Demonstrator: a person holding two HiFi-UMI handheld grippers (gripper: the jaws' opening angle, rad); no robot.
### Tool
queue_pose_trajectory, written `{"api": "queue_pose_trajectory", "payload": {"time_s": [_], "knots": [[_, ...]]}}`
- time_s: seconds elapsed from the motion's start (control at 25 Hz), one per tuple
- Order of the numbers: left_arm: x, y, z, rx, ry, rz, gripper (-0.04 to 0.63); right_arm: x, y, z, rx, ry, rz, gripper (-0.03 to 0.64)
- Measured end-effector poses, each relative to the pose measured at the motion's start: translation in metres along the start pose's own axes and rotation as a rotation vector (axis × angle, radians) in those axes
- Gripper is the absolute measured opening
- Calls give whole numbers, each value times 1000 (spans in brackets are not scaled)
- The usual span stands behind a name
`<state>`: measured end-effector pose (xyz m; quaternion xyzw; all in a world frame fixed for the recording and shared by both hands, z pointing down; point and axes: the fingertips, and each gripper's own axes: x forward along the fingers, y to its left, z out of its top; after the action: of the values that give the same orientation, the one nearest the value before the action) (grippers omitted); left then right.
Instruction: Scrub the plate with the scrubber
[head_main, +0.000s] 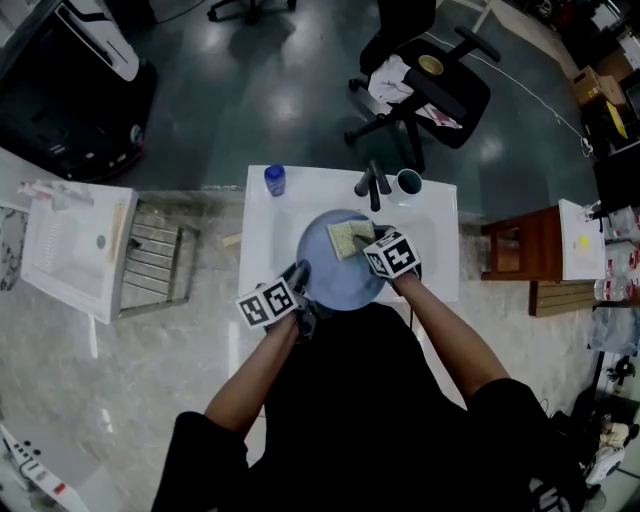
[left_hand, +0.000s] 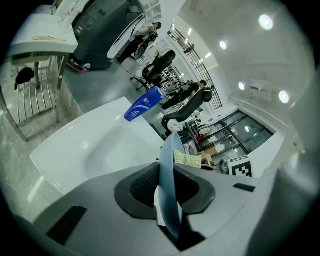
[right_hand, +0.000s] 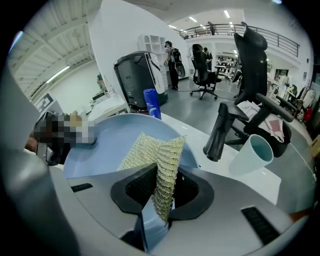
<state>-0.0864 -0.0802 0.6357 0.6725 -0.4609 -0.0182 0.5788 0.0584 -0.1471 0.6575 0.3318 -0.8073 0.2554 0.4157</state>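
Teal cup (head_main: 408, 182) on the edge of the white sink (head_main: 265, 235) looks empty; a pale blue plate (head_main: 330, 275) is over it, rim pinched in the left claw (left_hand: 167, 187). The right claw (right_hand: 162, 190) clamps a yellow mesh scrubber (head_main: 350, 238) against the plate.

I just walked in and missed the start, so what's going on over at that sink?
A person is working over the white sink with a gripper in each hand. The left gripper is clamped on the rim of the blue plate, holding it over the basin. The right gripper grips the yellow scrubber, which lies against the plate's face. A cup and a blue bottle stand on the sink's edge.
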Motion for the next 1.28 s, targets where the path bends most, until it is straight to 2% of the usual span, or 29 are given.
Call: {"api": "queue_pose_trajectory", "payload": {"time_s": [0.24,0.56,0.88,1.28], "knots": [[-3,-2,-1,-4,-2,-12,55,-5,-24,-8,0,24,-72,71],[-6,8,-3,-23,-11,7,57,-5,-24,-10,25,21,-76,71],[-11,22,0,-62,-24,16,51,-54,28,6,168,-143,133,69],[-11,14,3,-18,-22,16,49,-48,104,-1,282,-126,330,66]]}}
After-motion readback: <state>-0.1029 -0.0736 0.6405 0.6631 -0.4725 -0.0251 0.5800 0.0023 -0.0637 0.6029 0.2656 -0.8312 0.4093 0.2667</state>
